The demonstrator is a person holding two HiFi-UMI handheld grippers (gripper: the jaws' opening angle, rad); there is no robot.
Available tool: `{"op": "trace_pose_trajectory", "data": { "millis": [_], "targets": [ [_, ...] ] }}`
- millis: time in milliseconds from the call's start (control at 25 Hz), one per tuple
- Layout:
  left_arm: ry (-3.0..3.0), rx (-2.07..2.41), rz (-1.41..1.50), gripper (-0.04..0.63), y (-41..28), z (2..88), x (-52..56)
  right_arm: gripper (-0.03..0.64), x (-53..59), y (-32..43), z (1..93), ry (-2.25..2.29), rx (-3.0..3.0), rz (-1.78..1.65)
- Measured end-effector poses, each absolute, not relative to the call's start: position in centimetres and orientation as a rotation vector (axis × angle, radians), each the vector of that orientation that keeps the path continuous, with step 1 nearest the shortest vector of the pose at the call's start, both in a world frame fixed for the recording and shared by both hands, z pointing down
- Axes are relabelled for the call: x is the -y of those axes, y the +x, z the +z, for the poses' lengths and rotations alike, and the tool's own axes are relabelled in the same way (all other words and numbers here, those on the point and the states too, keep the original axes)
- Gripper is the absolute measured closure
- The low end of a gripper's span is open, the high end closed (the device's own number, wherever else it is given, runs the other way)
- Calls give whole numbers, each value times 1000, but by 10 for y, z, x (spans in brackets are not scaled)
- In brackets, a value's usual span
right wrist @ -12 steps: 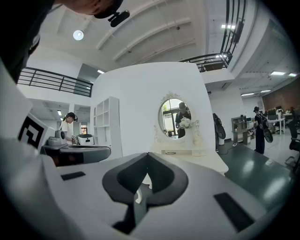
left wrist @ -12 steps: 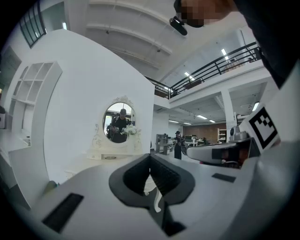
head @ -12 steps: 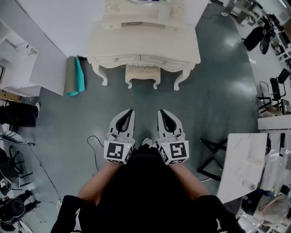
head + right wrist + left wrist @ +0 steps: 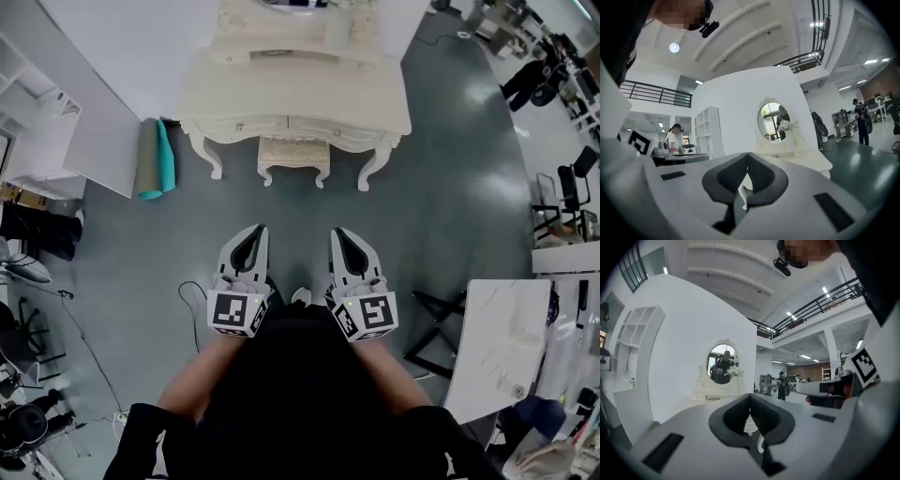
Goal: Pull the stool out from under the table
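A cream dressing table [image 4: 295,94] stands against the white wall ahead of me. The small cream stool [image 4: 293,155] sits tucked between its front legs, its seat half under the top. My left gripper [image 4: 260,228] and right gripper [image 4: 337,232] hang side by side over the grey floor, well short of the stool. Both are shut with nothing between the jaws. In the left gripper view the left gripper [image 4: 750,397] points level at the table's oval mirror [image 4: 723,364]. The right gripper [image 4: 748,154] faces the same mirror [image 4: 774,121].
A rolled teal and grey mat [image 4: 153,159] leans left of the table beside a white panel [image 4: 94,141]. A black cable [image 4: 192,300] lies on the floor near my left gripper. A white table [image 4: 502,342] and a black folding frame [image 4: 436,323] stand at right.
The two grippers have drawn slightly apart, the left one shifting a little left. The stool and table have not moved.
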State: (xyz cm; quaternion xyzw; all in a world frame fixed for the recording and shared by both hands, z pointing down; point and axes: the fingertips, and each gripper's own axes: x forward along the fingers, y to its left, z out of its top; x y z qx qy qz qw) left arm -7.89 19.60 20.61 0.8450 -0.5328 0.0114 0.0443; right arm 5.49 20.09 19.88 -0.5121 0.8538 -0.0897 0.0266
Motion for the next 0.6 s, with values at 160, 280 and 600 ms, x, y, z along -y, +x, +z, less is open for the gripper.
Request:
{"op": "trace_pose_trajectory", "data": {
  "millis": [160, 280, 600],
  "targets": [
    [2560, 1648, 56, 581, -82, 211, -198, 600, -204, 59, 210, -1586, -2632, -329],
    [2546, 1651, 76, 581, -86, 218, -194, 600, -199, 57, 215, -1567, -2625, -343],
    [2530, 1609, 101, 581, -90, 235, -161, 598, -172, 51, 230, -1596, -2666, -373]
  ]
}}
